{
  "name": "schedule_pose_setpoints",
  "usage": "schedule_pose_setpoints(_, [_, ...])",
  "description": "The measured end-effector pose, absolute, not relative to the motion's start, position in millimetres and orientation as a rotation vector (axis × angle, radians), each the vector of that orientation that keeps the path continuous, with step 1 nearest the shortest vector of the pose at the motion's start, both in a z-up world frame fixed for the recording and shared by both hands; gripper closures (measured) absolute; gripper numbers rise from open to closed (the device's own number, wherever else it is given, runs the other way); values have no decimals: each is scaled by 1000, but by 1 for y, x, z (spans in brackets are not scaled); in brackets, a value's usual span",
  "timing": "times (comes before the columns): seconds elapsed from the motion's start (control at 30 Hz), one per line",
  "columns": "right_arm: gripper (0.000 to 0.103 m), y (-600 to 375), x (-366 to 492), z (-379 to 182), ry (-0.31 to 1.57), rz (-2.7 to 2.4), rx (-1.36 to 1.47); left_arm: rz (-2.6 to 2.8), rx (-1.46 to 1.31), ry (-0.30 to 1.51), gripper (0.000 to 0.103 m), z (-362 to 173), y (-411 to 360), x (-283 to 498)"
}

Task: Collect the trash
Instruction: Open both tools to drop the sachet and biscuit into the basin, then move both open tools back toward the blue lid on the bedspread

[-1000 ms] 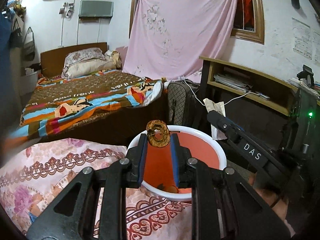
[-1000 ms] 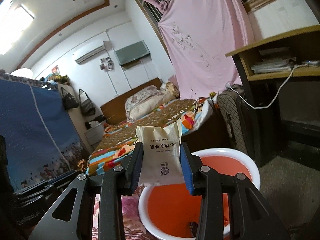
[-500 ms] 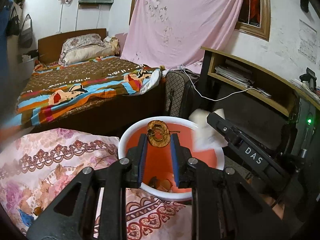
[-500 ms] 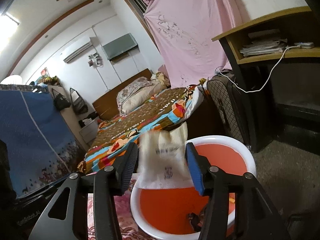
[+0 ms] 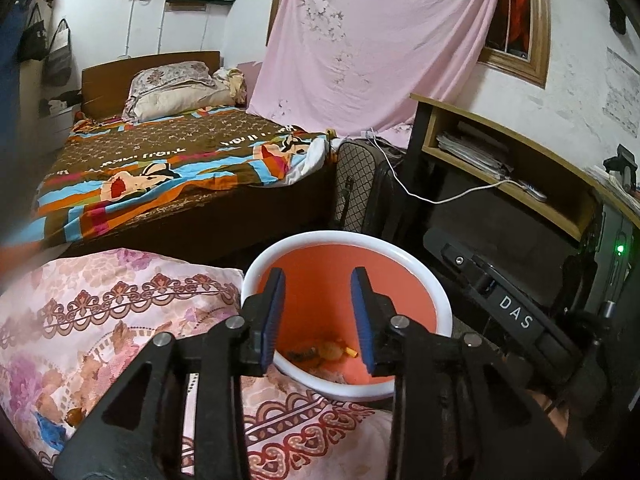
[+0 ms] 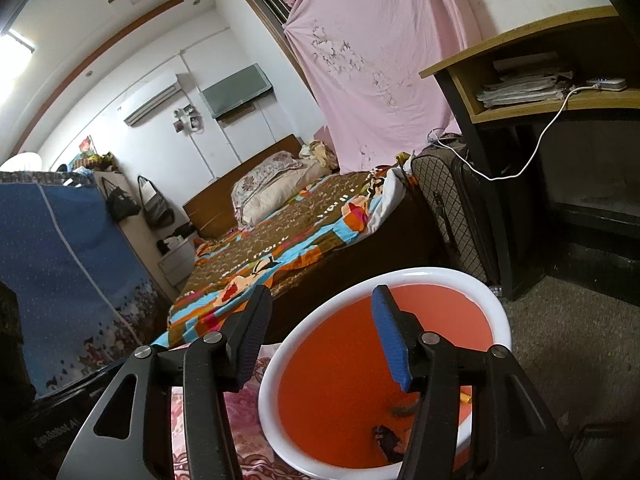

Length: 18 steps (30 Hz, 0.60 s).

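The lower rim of the orange bin (image 5: 404,252) is sitting hidden behind the left gripper (image 5: 318,316), and in the right wrist view its near edge is running out of frame at the bottom. The scraps of trash (image 5: 322,351) lying on the bin floor are showing only partly between the blue pads; they are small and hard to identify, brownish and yellow bits in the left view, and a dark crumpled piece (image 6: 386,440) in the right view. Both grippers are hanging above the bin mouth with nothing between their fingers. The left gripper is standing moderately spread, the right gripper (image 6: 324,334) wide apart. The bin is resting against the edge of a pink floral cloth (image 5: 100,320), with the trash below and beyond both pairs of fingertips.
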State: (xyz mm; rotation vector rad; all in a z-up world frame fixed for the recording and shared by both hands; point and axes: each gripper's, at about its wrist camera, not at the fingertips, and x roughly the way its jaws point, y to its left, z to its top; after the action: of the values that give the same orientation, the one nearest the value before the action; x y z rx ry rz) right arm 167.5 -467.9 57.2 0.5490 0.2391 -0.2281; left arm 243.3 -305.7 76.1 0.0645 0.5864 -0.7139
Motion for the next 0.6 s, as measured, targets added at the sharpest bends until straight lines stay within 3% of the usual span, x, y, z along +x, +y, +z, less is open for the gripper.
schedule_pose_setpoints(0.27, [45, -456, 166, 64, 204, -212, 489, -623, 16, 534, 67, 81, -274, 241])
schedule_pose_setpoints(0.33, [37, -452, 167, 66, 196, -204, 472, -593, 7, 521, 63, 83, -266, 240])
schedule_pose_setpoints(0.6, [22, -429, 168, 74, 153, -160, 420, -452, -28, 441, 41, 89, -219, 233])
